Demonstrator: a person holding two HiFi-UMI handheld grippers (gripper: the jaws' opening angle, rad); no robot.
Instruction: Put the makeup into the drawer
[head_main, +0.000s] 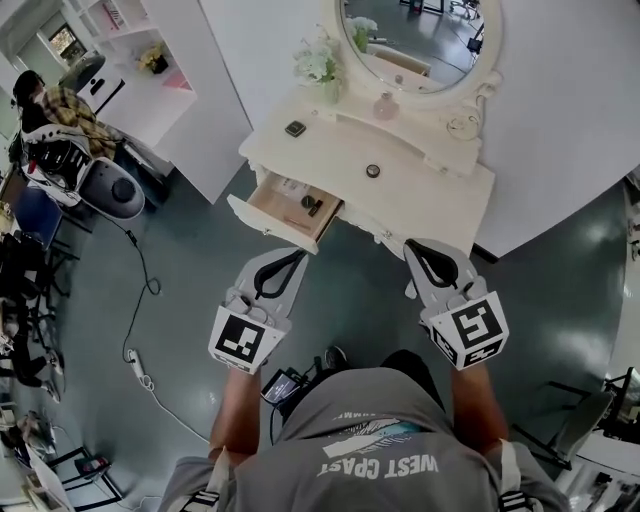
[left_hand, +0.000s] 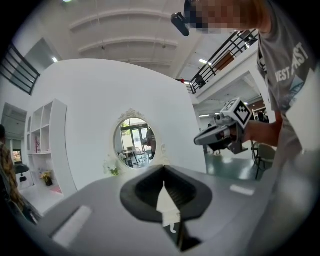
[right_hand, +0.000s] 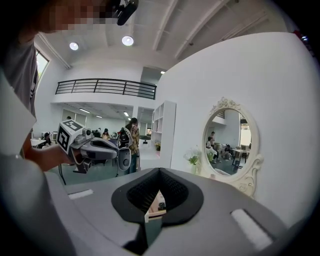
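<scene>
A white dressing table with an oval mirror stands ahead of me. Its left drawer is pulled open, with a dark item and other small things inside. A dark square compact and a small round piece lie on the tabletop. My left gripper hovers just in front of the drawer, shut and empty. My right gripper is level with it, before the table's right side, jaws also together and holding nothing. In each gripper view, the jaws meet at the tip.
White flowers and a pink bottle stand by the mirror. A cable and power strip lie on the floor at left. Chairs and a person sit far left near white shelves.
</scene>
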